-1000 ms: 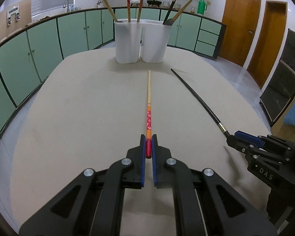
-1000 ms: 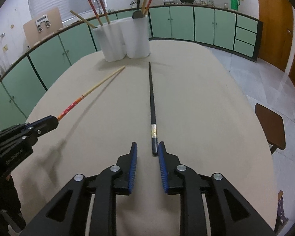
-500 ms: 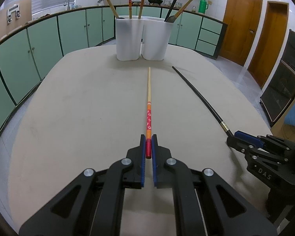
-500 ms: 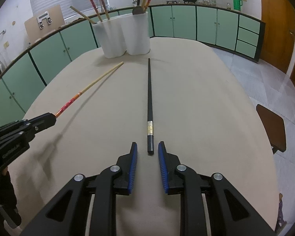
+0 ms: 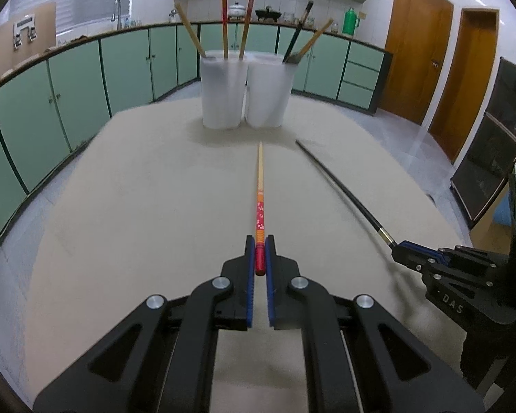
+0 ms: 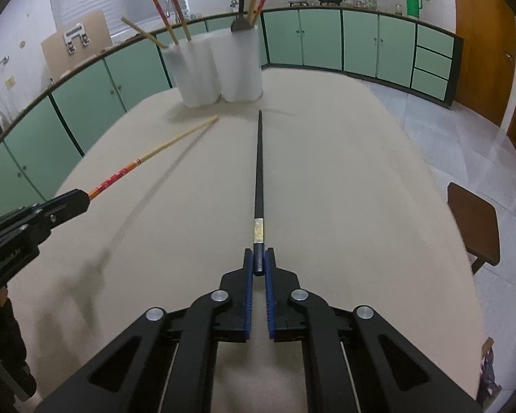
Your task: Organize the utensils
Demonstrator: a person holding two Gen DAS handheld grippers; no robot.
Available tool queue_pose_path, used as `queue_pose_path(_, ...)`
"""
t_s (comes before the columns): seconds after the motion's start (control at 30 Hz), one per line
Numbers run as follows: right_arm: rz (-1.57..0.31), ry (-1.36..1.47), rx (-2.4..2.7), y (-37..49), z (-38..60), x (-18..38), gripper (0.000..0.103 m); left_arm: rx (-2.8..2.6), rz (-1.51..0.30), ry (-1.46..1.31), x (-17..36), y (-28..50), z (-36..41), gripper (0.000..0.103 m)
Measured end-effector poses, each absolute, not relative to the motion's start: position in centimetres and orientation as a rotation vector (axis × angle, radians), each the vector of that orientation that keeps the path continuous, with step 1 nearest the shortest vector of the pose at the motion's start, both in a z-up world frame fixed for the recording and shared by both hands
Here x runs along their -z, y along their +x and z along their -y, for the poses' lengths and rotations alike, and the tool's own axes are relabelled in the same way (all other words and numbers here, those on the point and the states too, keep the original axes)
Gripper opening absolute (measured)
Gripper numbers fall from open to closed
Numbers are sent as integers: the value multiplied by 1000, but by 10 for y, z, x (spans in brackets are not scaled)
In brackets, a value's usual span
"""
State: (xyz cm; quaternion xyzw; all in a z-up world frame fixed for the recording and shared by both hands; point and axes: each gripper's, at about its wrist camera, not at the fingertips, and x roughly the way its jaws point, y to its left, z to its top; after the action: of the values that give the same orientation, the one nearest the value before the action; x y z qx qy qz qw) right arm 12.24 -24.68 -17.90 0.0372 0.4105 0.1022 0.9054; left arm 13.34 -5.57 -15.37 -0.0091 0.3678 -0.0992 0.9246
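My left gripper [image 5: 260, 245] is shut on the red end of a red-and-wood chopstick [image 5: 259, 192], which points away toward two white holders [image 5: 245, 91] at the table's far end. My right gripper [image 6: 258, 258] is shut on the butt of a black chopstick [image 6: 258, 172], whose tip also points at the white holders [image 6: 216, 69]. Both chopsticks are lifted off the table. Each gripper shows in the other's view: the right gripper [image 5: 400, 249] at lower right, the left gripper [image 6: 79, 199] at left. The holders hold several chopsticks and a dark spatula.
The beige table [image 5: 137, 206] is oval, with green cabinets [image 5: 51, 93] along the wall behind it. A brown stool [image 6: 474, 220] stands on the tiled floor to the right. Wooden doors [image 5: 416, 44] are at the far right.
My right gripper's jaws have shut on the black chopstick's butt end and raised it. The left gripper has kept its hold on the red chopstick and lifted it slightly.
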Motion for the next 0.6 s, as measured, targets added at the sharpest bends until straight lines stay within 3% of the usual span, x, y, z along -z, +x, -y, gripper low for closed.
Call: queue_pose_path(0.6,-621,20,-302,129,243,49,6,250,-499,-5,42,124,52,5)
